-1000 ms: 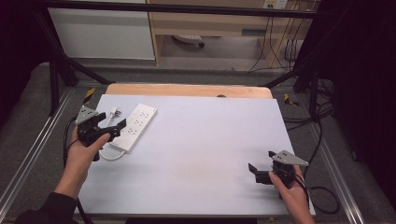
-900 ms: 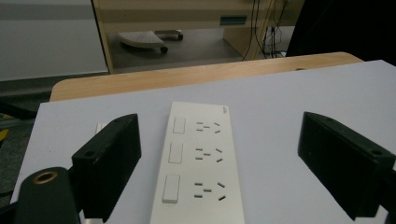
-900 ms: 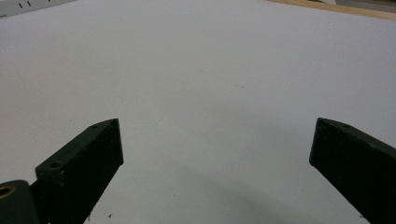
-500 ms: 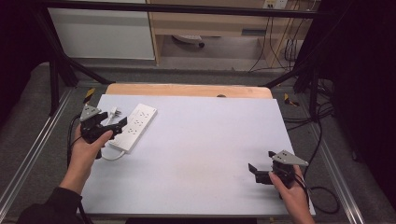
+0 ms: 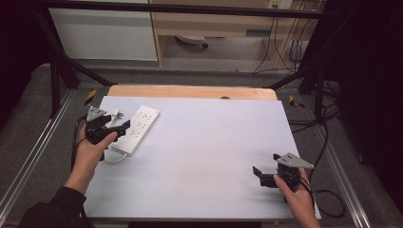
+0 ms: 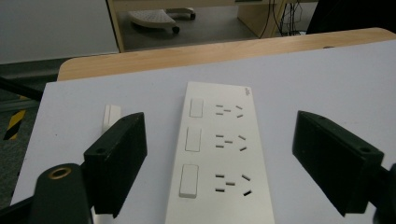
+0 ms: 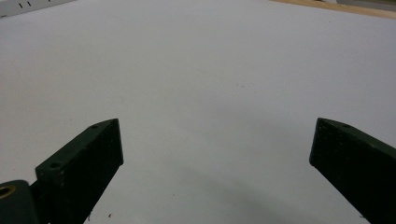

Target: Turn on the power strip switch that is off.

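**Left gripper straddles the power strip, jaws apart**

The power strip (image 5: 137, 129) lies near the left far corner of the table (image 5: 204, 156), slanted, its near end cut off in the left gripper view by the bottom edge. In that view three switches and three socket groups can be read on its face; print at its far corner is too small to make out. The left gripper (image 6: 219, 163) has its jaws on either side of the strip, well clear of its long edges, pressing on nothing; they have just been closing a little, with the strip between them. From the high view, the left gripper (image 5: 122, 128) partly covers the strip's near-left side, so how low the jaws sit above the table cannot be told. The plug (image 6: 111, 115) lies just left of the strip, half hidden behind the left jaw. A loop of white cord (image 5: 115, 158) shows near the left hand (image 5: 88, 154).

The right gripper (image 5: 261, 175) sits at the near right, well apart from the strip, released, with bare table between its jaws. The right hand (image 5: 297, 194) runs out of the bottom edge.
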Tool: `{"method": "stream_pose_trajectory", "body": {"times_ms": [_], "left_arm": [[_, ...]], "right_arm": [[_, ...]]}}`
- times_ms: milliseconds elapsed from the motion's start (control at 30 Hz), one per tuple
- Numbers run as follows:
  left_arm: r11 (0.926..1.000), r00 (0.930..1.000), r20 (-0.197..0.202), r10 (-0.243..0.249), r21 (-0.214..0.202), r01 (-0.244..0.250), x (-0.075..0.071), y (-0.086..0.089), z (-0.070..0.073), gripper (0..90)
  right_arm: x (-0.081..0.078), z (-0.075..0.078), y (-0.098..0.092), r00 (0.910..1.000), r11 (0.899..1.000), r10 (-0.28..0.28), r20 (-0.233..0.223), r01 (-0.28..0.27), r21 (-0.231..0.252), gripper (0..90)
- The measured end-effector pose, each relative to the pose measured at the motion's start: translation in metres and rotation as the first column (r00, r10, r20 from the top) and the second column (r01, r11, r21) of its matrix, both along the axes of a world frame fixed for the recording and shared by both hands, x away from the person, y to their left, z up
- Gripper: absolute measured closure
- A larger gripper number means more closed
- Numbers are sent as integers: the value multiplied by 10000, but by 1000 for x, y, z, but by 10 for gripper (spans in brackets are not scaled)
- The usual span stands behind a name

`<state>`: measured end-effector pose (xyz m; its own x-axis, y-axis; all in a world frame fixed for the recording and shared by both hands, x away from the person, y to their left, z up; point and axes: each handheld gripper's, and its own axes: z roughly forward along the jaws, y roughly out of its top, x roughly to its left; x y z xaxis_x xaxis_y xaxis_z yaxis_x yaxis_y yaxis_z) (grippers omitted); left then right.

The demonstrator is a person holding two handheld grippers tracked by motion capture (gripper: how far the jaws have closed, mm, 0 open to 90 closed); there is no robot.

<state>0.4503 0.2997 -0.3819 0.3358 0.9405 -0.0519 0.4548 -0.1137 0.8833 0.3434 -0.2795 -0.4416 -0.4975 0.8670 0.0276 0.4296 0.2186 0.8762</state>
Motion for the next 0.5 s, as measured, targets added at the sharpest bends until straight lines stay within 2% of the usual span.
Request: {"method": "stream_pose_trajectory", "body": {"times_ms": [267,500], "left_arm": [[9998,9998,-147,141,171,-139,5,0,-6,208],[9995,9993,-368,71,319,-59,10,-2,-12,218]], "right_arm": [[0,0,0,10000,10000,-31,-16,31,6,32],[0,0,0,10000,10000,-29,-31,30,44,32]]}}
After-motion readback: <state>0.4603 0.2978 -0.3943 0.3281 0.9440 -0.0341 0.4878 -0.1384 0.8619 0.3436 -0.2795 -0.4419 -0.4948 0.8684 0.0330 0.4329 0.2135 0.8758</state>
